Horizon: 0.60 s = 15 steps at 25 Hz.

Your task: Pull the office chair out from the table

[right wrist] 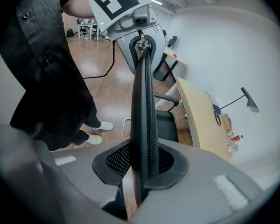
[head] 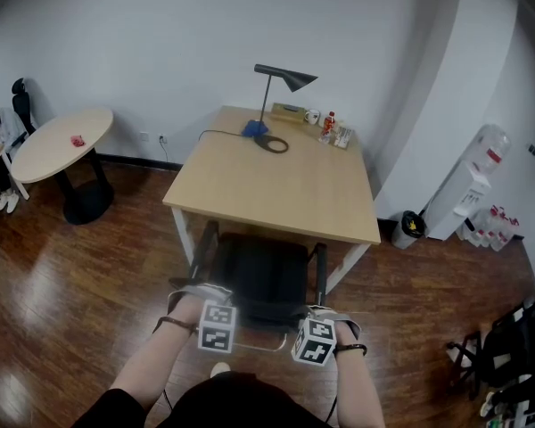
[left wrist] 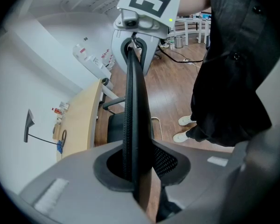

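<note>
Office chair (head: 266, 279): seat mostly under the table (head: 276, 185), backrest facing me. My left gripper (left wrist: 135, 171) and right gripper (right wrist: 142, 167) each clamp its top edge. Step: pulling. Next, I judge: an even backward draw.

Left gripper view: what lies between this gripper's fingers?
The black mesh back of the office chair stands clamped between the fingers of the left gripper, as the left gripper view shows.

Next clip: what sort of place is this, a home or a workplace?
Probably an office: a wooden desk with a desk lamp and an office chair at it, a water dispenser by the wall, and a round table off to the side.
</note>
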Tool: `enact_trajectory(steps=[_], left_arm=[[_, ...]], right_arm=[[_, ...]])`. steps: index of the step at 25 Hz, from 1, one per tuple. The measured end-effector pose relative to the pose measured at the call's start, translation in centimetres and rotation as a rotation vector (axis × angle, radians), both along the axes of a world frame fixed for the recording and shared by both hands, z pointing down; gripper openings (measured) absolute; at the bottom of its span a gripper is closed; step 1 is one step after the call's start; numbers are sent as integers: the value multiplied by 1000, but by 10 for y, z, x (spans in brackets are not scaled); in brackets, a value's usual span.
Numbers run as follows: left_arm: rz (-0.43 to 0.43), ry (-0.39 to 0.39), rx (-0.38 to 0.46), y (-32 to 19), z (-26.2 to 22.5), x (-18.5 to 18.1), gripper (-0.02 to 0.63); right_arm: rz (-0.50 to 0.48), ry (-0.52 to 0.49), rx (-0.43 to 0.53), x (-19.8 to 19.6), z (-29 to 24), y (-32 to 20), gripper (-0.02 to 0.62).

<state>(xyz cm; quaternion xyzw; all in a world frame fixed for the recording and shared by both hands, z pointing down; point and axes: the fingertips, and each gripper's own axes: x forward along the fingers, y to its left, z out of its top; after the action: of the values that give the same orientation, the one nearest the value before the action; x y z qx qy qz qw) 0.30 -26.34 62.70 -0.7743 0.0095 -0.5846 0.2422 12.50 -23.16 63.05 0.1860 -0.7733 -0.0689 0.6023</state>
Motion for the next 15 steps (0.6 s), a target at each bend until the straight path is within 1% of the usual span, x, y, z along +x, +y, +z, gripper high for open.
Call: enact_trajectory(steps=[15], left_arm=[[-16, -1, -21, 28, 0, -3, 91]], right_arm=[[-23, -11, -12, -4, -1, 26, 87]])
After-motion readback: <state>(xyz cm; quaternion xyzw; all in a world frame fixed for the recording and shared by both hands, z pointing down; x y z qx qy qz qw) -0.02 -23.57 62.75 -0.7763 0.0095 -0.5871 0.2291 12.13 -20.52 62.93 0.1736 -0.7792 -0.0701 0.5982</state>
